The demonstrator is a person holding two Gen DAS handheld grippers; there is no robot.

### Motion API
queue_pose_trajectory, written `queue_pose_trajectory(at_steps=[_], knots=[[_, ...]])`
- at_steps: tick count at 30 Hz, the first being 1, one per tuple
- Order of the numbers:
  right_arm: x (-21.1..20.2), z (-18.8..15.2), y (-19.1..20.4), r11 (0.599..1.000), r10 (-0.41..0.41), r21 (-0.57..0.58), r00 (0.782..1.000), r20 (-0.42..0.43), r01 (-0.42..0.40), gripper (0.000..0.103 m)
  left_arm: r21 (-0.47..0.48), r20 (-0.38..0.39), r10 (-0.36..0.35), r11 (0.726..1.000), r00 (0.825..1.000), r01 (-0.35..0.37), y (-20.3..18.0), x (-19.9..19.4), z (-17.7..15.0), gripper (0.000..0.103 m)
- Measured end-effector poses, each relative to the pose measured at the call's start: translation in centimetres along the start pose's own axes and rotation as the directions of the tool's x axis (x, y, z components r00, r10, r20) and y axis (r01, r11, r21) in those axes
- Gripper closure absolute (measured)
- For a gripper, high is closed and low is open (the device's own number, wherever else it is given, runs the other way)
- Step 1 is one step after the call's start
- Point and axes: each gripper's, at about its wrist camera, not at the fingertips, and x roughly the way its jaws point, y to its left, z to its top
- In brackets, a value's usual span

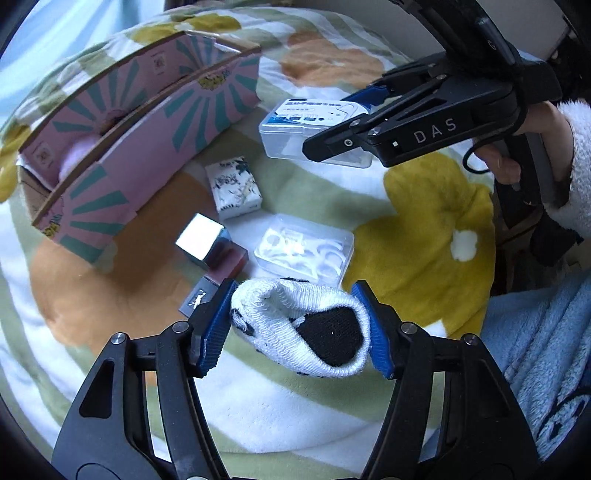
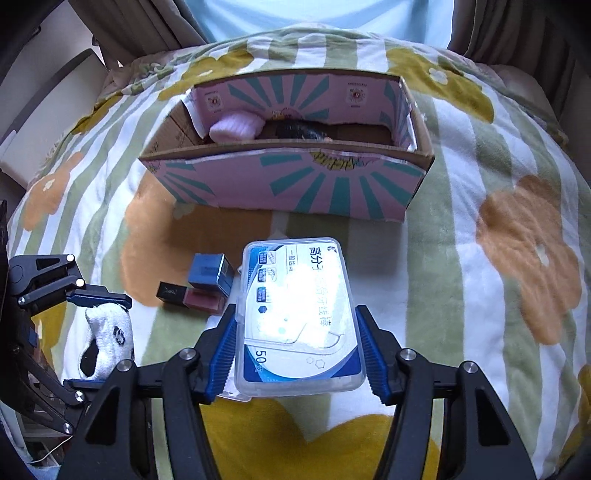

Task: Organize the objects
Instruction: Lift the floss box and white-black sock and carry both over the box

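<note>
We're looking at a home, a bedroom by all signs: a fleece blanket [image 2: 480, 155] with stripes and big flowers is covering a bed, curtains [image 2: 517, 33] are hanging at the far side, and a person in a fluffy sleeve [image 1: 576, 166] is sitting at the near right, everyday bits lying around.

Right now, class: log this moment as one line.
left gripper: shut on sock | right gripper: shut on floss-pick case | cardboard box: open
</note>
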Motion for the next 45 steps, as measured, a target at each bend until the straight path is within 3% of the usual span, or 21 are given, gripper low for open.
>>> queue_pose_trajectory(at_steps=[5,12,20,27,37,45], knots=[[-4.4,2.6,0.0,1.000,-0.018,-0.015,0.998,0.053,0.019,0.047,-0.210,0.092,0.018,0.978,0.996,0.002,1.3,-4.7,2.0,0.043],[-9.0,5.2,0.3,1.000,-0.016,0.001,0.994,0.108,0.016,0.047,-0.436,0.152,0.146,0.898,0.978,-0.066,1.8,-10.0,4.3,0.043],[-12.8,6.1,1.2,0.999,-0.016,0.030,0.990,0.138,0.012,0.047,-0.591,0.137,0.305,0.789,0.942,-0.170,2.2,-14.8,5.6,0.043],[-14.2,5.2,2.1,1.000,-0.019,0.013,0.988,0.153,0.017,0.047,-0.707,0.098,0.412,0.669,0.906,-0.228,1.9,-16.8,5.9,0.043],[-14.1,6.1,1.0,1.000,0.011,0.001,0.986,0.168,-0.011,0.047,-0.735,0.086,0.428,0.636,0.899,-0.233,1.9,-16.7,6.0,0.043],[-12.9,9.1,-0.7,0.999,0.030,-0.024,0.986,0.162,-0.026,0.047,-0.768,0.067,0.435,0.597,0.898,-0.232,3.9,-16.2,7.5,0.043]])
